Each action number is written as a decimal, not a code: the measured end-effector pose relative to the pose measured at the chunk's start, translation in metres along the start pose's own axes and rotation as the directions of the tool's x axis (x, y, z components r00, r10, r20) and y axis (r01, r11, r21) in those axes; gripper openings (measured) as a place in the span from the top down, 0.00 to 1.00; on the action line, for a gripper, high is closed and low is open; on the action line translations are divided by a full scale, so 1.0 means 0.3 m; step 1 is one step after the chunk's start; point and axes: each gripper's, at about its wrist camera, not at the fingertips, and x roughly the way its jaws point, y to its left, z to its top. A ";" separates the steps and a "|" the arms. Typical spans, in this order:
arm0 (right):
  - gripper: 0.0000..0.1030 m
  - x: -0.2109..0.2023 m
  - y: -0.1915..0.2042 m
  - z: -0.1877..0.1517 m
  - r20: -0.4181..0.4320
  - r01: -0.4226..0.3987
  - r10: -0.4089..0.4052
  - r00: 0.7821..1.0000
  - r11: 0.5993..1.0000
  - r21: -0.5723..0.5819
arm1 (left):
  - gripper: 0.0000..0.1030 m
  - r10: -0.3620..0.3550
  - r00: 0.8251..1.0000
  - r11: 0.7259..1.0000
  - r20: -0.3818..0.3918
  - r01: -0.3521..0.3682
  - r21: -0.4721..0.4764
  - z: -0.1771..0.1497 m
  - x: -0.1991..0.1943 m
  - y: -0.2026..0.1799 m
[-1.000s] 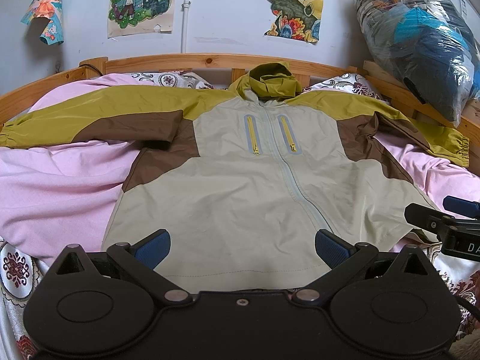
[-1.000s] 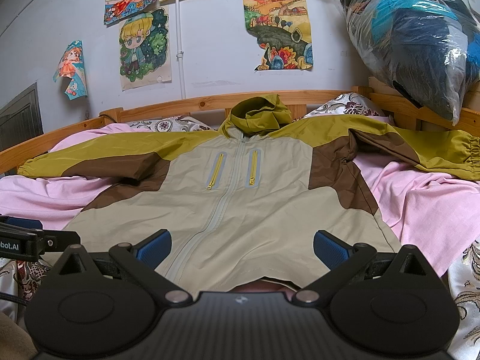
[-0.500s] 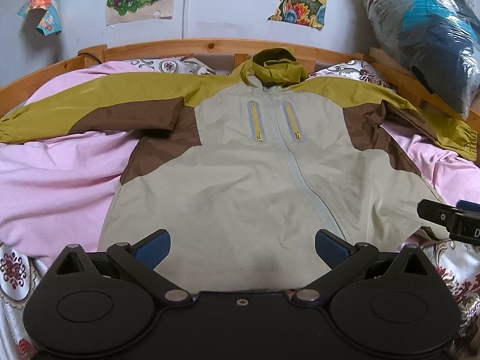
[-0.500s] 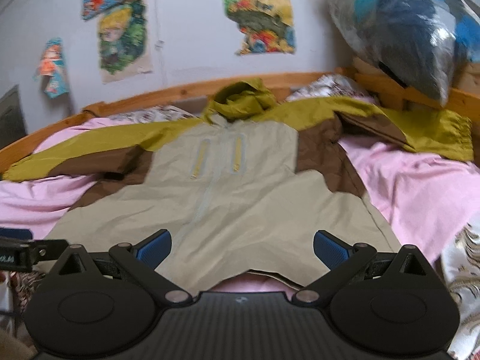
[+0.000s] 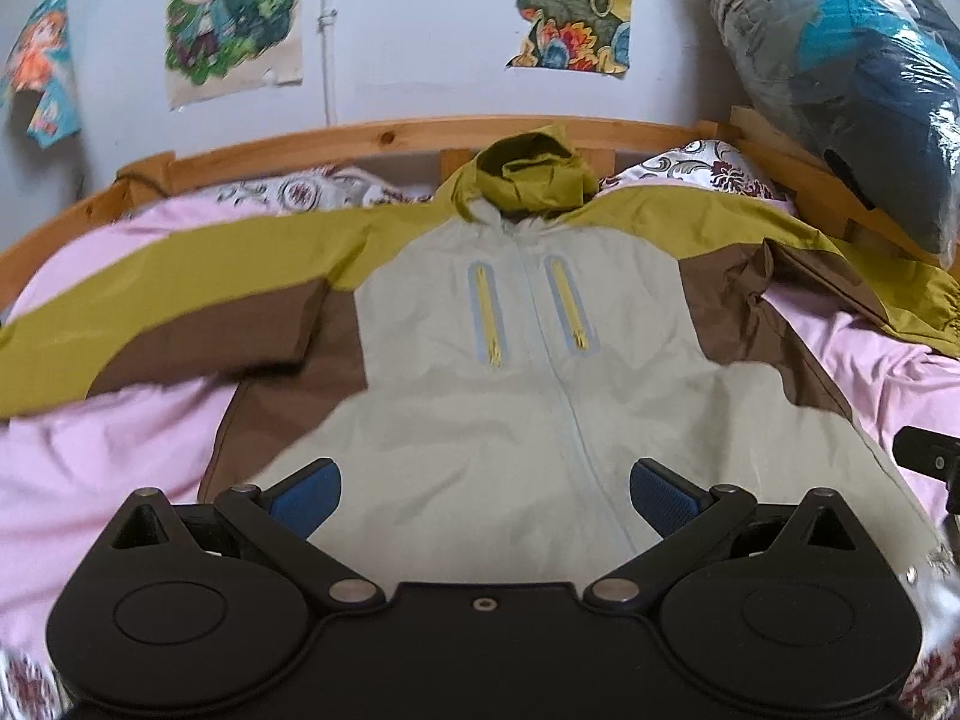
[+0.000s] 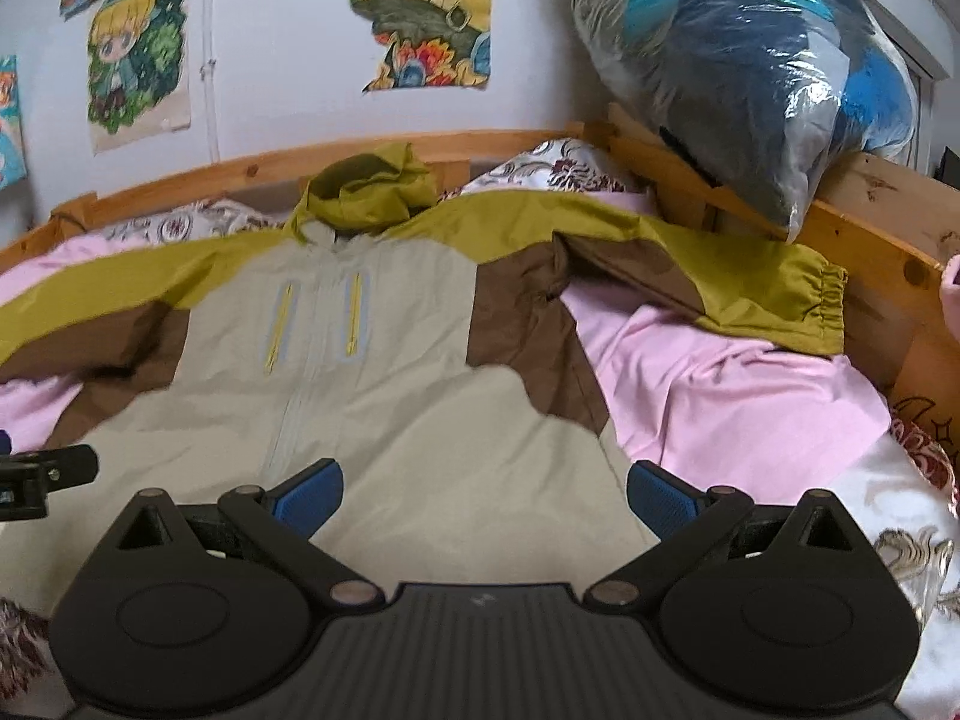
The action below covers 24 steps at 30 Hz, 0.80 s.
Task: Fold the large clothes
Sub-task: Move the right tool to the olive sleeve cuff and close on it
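Note:
A hooded jacket [image 5: 510, 396] in beige, brown and olive lies face up on the bed, zipped, with both sleeves spread out sideways. It also shows in the right wrist view [image 6: 372, 396]. My left gripper [image 5: 483, 495] is open and empty above the jacket's lower front. My right gripper [image 6: 483, 495] is open and empty above the lower right part of the jacket. The right sleeve cuff [image 6: 822, 312] lies by the bed rail. The jacket's bottom hem is hidden behind the gripper bodies.
A pink sheet [image 6: 708, 396] covers the bed. A wooden bed rail [image 5: 372, 138] runs along the back and right side [image 6: 864, 234]. A plastic bag of clothes [image 6: 750, 66] rests on the right rail. Posters hang on the wall [image 5: 408, 36].
Both grippers have moved forward over the jacket, so it looks larger and its hem has slipped out of view. The right gripper has also turned to the right. Both stay open.

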 end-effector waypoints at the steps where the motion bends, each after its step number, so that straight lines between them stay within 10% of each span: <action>1: 0.00 0.011 -0.007 0.014 0.005 0.006 -0.006 1.000 1.000 0.003 | 0.01 0.001 1.000 1.000 -0.001 -0.001 0.005 0.022 0.014 -0.009; 15: 0.00 0.257 -0.200 0.126 0.057 0.126 -0.128 0.990 0.991 0.033 | 0.01 -0.045 0.998 0.999 -0.039 0.046 0.001 0.084 0.338 -0.147; 24: 0.02 0.368 -0.557 0.159 0.166 0.340 -0.360 0.918 0.930 0.137 | 0.01 -0.130 0.987 0.987 -0.094 0.138 0.085 0.052 0.450 -0.195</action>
